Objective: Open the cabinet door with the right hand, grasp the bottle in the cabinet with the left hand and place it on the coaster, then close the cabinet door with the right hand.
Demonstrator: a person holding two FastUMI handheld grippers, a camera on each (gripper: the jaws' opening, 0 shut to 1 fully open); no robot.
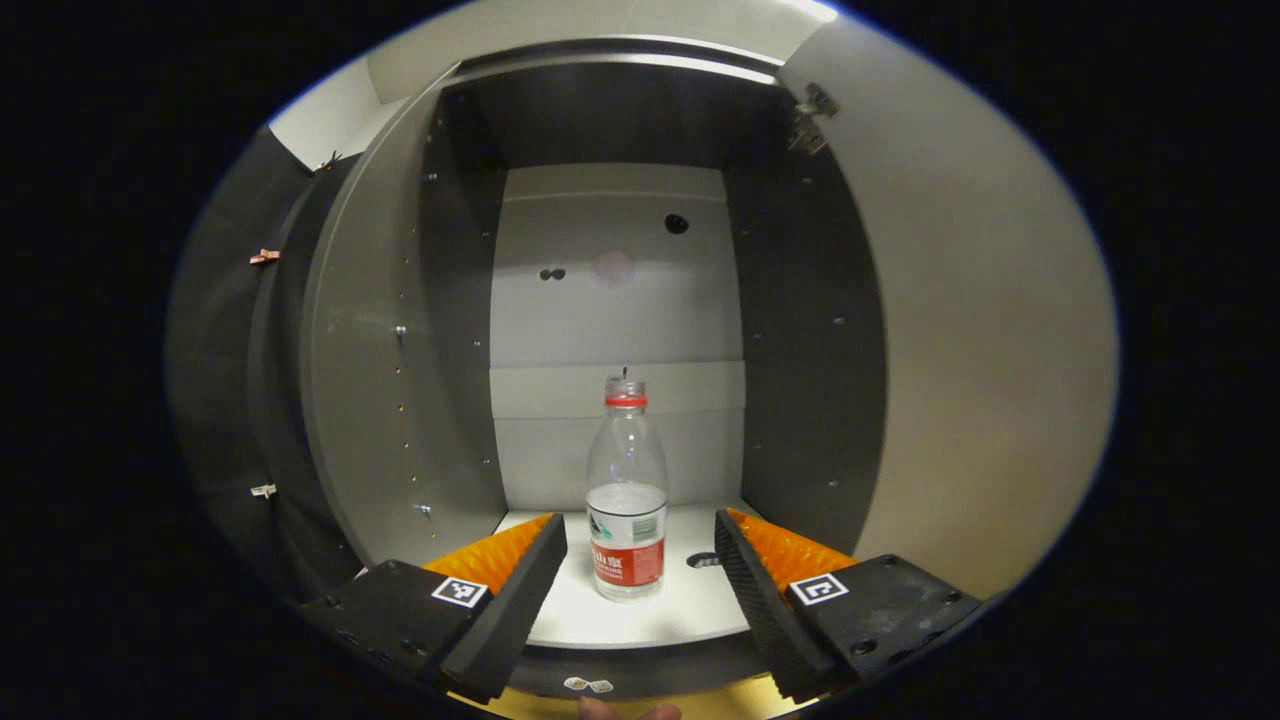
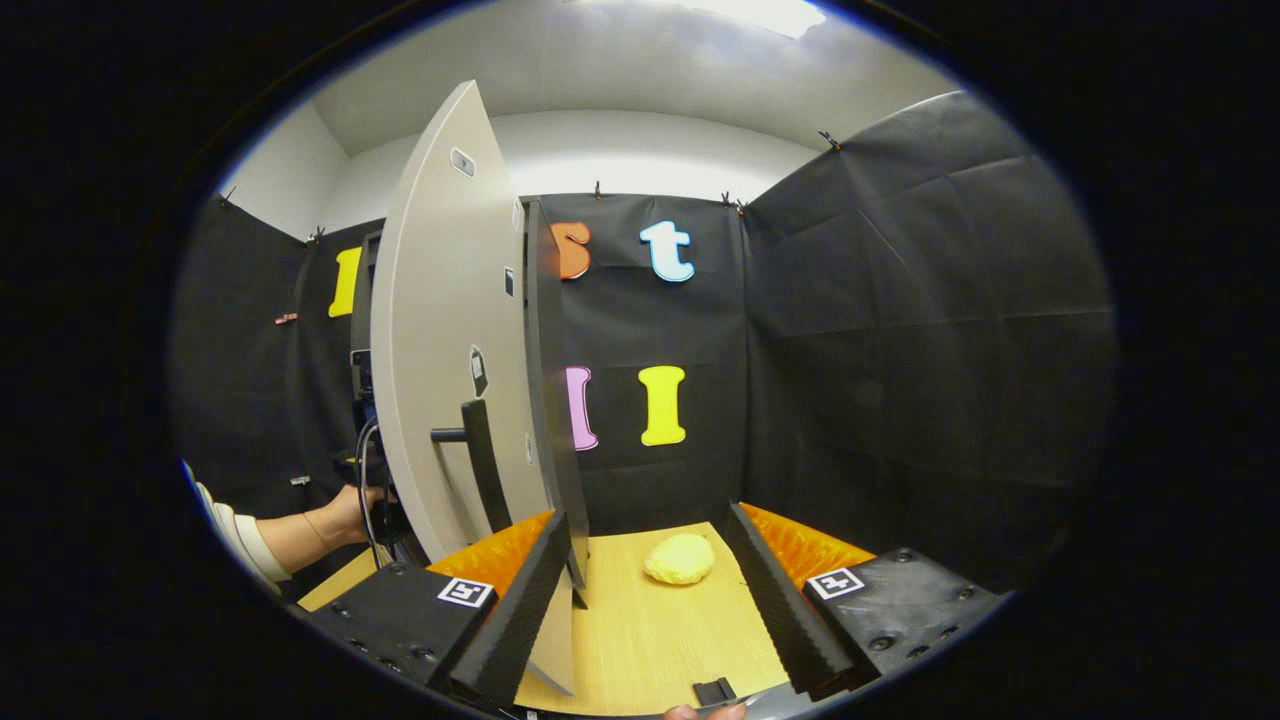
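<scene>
With the grey cabinet door swung open, the wide-open left gripper faces the clear plastic, red-labelled bottle standing upright on the white shelf; next it likely advances and closes. The right gripper is open too.

dim booth | overhead ceiling glare | cabinet interior shadowed | edges fisheye-bent | sharp
</scene>
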